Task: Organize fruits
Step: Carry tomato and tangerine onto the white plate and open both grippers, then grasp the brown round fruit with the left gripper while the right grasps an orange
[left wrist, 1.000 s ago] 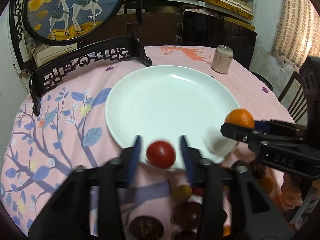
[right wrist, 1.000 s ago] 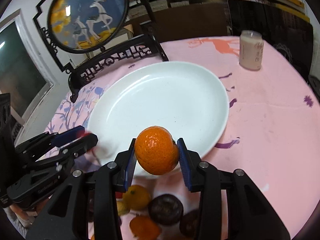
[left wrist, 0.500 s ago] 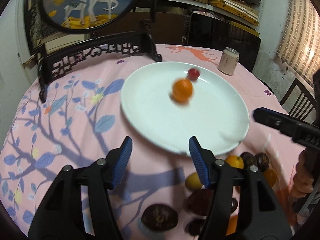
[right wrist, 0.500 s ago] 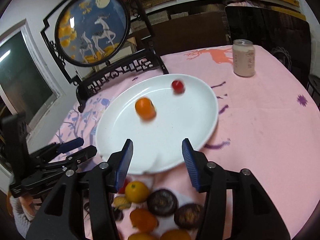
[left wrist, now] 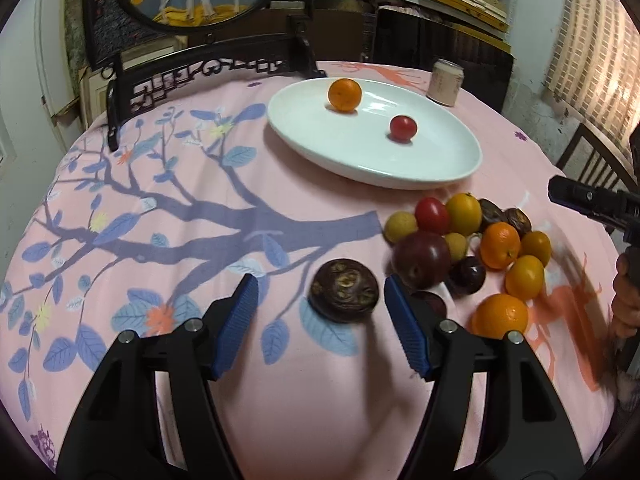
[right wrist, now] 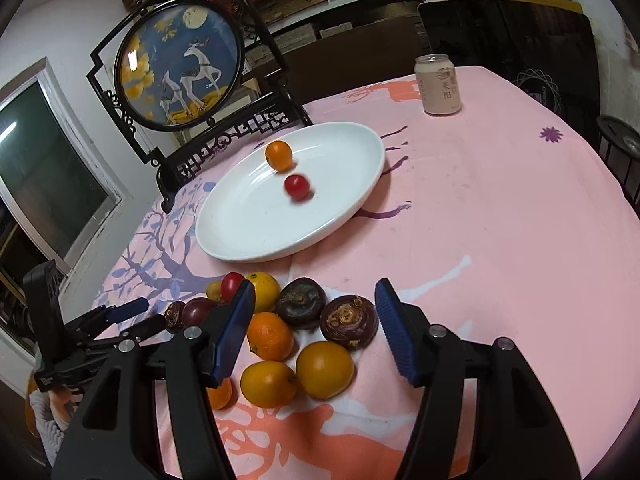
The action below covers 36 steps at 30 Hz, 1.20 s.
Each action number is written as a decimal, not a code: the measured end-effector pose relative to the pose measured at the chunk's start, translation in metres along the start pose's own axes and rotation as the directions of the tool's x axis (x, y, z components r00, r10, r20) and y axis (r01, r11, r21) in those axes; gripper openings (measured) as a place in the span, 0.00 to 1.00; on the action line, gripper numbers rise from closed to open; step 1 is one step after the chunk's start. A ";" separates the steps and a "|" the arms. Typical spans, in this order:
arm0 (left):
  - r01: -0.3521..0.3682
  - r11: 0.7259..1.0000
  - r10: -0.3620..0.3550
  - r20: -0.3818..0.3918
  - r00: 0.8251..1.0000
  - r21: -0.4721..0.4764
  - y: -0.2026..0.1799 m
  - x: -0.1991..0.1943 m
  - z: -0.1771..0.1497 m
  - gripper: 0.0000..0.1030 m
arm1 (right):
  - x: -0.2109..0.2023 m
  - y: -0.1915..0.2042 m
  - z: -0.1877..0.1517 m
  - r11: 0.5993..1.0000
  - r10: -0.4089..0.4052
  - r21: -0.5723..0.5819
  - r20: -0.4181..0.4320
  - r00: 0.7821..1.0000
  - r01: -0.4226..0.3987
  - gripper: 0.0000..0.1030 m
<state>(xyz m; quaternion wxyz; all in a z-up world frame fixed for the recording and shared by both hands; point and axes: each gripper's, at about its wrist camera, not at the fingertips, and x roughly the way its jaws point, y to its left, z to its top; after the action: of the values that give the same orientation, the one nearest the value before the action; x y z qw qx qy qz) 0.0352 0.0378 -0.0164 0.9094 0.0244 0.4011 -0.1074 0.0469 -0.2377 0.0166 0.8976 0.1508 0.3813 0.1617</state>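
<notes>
White plate on worktop holds 1 orange & 1 small red fruit, maybe a tomato. Other fruits sit beside plate. Left gripper & right gripper fingers opening, holding nothing.

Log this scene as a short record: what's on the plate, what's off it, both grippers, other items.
plate: white, holds one orange and one red tomato
fruit pile: on the pink cloth near the plate, not on it; oranges, dark round fruits, a red tomato
left gripper: jaws opening, nothing gripped; dark fruit on the cloth between the fingers
right gripper: jaws opening, empty, over the pile
can: upright, beyond the plate
</notes>
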 end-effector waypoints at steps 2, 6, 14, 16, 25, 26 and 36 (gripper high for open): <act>-0.016 1.000 0.016 -0.012 1.000 0.025 -0.005 0.005 -0.001 0.65 | 0.000 -0.001 -0.001 1.000 0.002 0.004 -0.005 1.000 -0.002 0.61; -0.032 0.999 0.034 -0.051 0.998 0.040 -0.007 0.019 0.000 0.64 | 0.002 0.000 -0.003 1.000 0.005 0.004 -0.018 1.000 -0.004 0.61; -0.011 0.997 0.016 -0.061 0.998 0.080 -0.013 0.031 0.003 0.44 | 0.003 0.001 -0.004 1.000 0.011 0.008 -0.035 0.999 -0.010 0.61; 0.001 0.997 0.004 -0.060 0.998 0.077 -0.013 0.031 0.004 0.41 | 0.002 0.002 -0.010 1.000 0.012 0.009 -0.046 0.999 -0.012 0.61; -0.015 0.999 0.017 -0.036 0.999 0.044 -0.007 0.023 0.005 0.40 | 0.003 0.009 -0.038 1.000 -0.002 -0.023 -0.098 0.995 0.000 0.60; -0.017 0.999 0.018 -0.035 0.999 0.040 -0.006 0.022 0.005 0.40 | 0.004 0.009 -0.039 1.000 -0.011 -0.029 -0.097 0.995 0.008 0.59; -0.013 0.999 0.016 -0.054 0.998 0.044 -0.006 0.026 0.003 0.40 | 0.014 -0.004 -0.037 0.999 0.016 0.045 -0.123 0.992 -0.010 0.45</act>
<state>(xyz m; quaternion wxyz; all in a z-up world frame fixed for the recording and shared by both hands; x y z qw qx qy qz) 0.0536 0.0271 -0.0334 0.8981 0.0499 0.4232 -0.1088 0.0298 -0.2299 -0.0182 0.8678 0.1628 0.4384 0.1680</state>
